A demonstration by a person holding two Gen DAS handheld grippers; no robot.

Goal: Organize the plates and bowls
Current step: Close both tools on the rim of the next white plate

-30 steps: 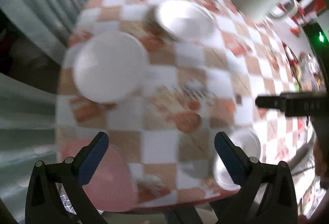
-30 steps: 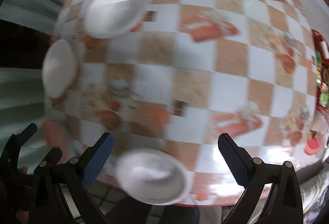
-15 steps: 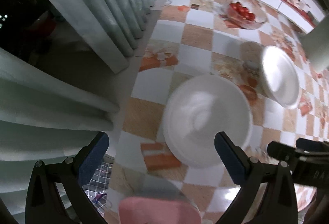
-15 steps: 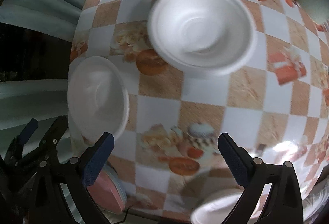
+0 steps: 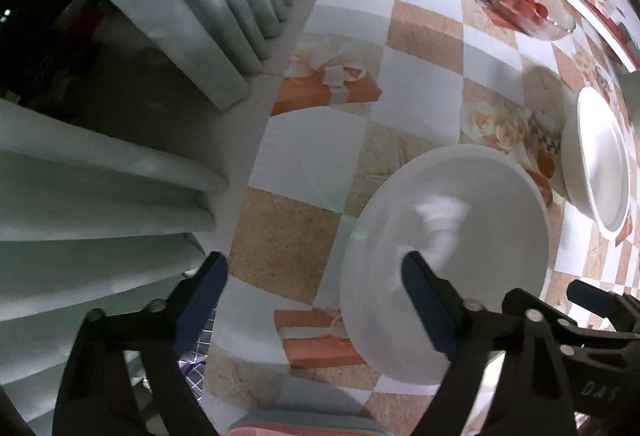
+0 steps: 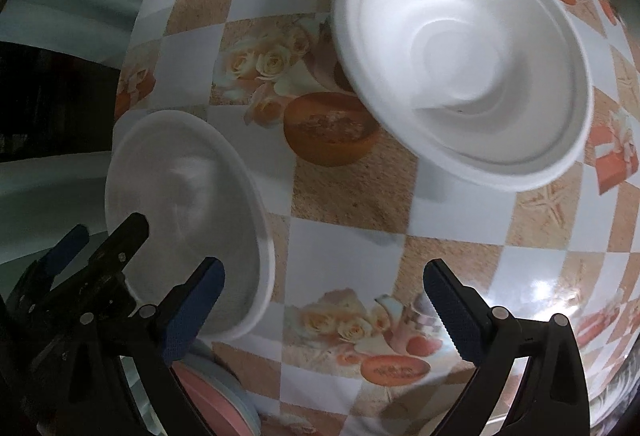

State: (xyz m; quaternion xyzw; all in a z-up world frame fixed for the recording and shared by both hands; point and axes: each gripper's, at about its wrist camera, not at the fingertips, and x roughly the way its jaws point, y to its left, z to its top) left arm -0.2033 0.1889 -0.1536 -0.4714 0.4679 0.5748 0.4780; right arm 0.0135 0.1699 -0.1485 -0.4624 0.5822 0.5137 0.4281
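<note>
Checkered tablecloth (image 6: pixel 352 195) with flower and fruit prints covers the table below me. My left gripper (image 5: pixel 312 292) is wide open and holds nothing; its right finger hangs over the near white bowl (image 5: pixel 460 228). My right gripper (image 6: pixel 324 300) is also spread wide and empty, over bare cloth. Both white bowls look empty; the far white bowl (image 6: pixel 464 47) sits apart. Only my left view shows the glass bowl (image 5: pixel 524 7) of tomatoes and the curtain (image 5: pixel 168 27). Pink plates (image 6: pixel 216 404) lie at the table's near edge.
</note>
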